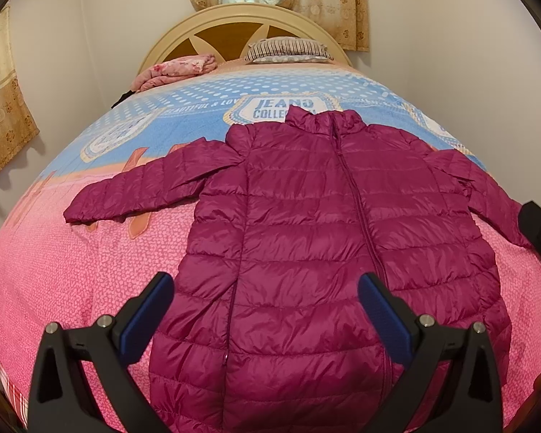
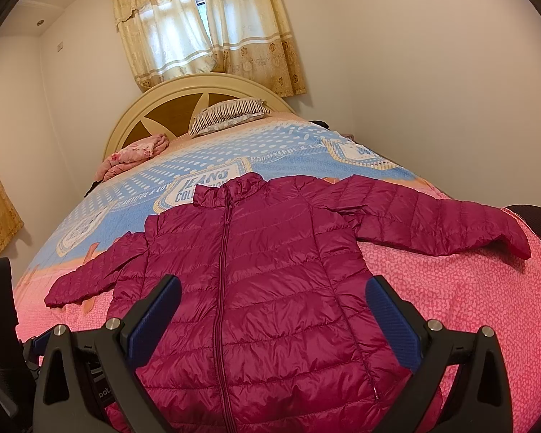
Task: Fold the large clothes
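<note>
a magenta quilted puffer jacket (image 1: 306, 223) lies flat and face up on a bed (image 1: 72, 281), zipped closed, its collar pointing toward the far headboard (image 1: 234, 25) and its hem toward the near edge. both sleeves are spread out to the sides: the left sleeve (image 1: 133, 191) angles out and slightly down across the pink part of the bedspread, and the right sleeve (image 2: 440, 223) stretches out to the right, its cuff near the bed's right edge.

the left tongs (image 1: 267, 306) hover above the lower left part of the jacket, blue-padded fingers spread wide with nothing between them. the right tongs (image 2: 274, 310) hover above the lower middle of the jacket, just right of the zip, fingers likewise spread wide and holding nothing. whether either set touches the fabric is hard to judge through the curved lens, though both appear to be clear of it.

the bedspread is pink with a pebble print in the near half and blue with white dots and "jeans collection" badges in the far half. a striped pillow (image 1: 288, 48) rests at the far end against the cream and wood headboard, with a folded pink floral blanket (image 1: 176, 70) to its left. beige patterned curtains (image 2: 205, 29) hang over the window behind the headboard.
</note>
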Demonstrator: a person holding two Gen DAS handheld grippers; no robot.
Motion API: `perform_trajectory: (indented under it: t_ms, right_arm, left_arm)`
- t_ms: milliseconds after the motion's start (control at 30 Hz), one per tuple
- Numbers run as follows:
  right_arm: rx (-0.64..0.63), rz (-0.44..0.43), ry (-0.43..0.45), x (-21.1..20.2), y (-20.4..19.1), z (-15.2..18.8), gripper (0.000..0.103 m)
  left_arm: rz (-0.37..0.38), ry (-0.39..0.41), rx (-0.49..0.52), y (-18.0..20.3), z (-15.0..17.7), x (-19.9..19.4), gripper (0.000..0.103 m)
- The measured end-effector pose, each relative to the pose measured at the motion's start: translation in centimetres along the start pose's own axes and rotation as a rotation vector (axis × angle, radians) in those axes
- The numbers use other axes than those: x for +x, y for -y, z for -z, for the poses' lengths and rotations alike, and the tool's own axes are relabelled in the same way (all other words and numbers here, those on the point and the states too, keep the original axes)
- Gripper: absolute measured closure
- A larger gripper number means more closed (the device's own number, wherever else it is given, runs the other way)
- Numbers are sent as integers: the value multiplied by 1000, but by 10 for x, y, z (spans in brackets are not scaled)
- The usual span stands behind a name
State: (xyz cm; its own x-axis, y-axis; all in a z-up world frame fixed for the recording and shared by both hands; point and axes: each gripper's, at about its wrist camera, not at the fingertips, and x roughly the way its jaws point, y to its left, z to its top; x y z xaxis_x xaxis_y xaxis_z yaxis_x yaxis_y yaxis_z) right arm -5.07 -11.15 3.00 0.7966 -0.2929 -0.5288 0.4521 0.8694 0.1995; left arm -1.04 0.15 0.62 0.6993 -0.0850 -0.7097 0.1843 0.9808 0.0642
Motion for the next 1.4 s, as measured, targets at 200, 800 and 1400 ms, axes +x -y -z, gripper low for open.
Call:
perform_trajectory:
  t_ms: [200, 800, 1400]
  right_arm:
    - [11, 13, -5, 0, 4, 0, 1]
    - [44, 20, -55, 16, 11, -1, 1]
    - [317, 134, -93, 46, 149, -29, 1]
  left_arm:
    - [0, -2, -1, 1, 0, 0, 0]
    - [3, -24, 7, 1, -3, 11, 0]
    - [146, -13, -237, -73, -47, 80, 0]
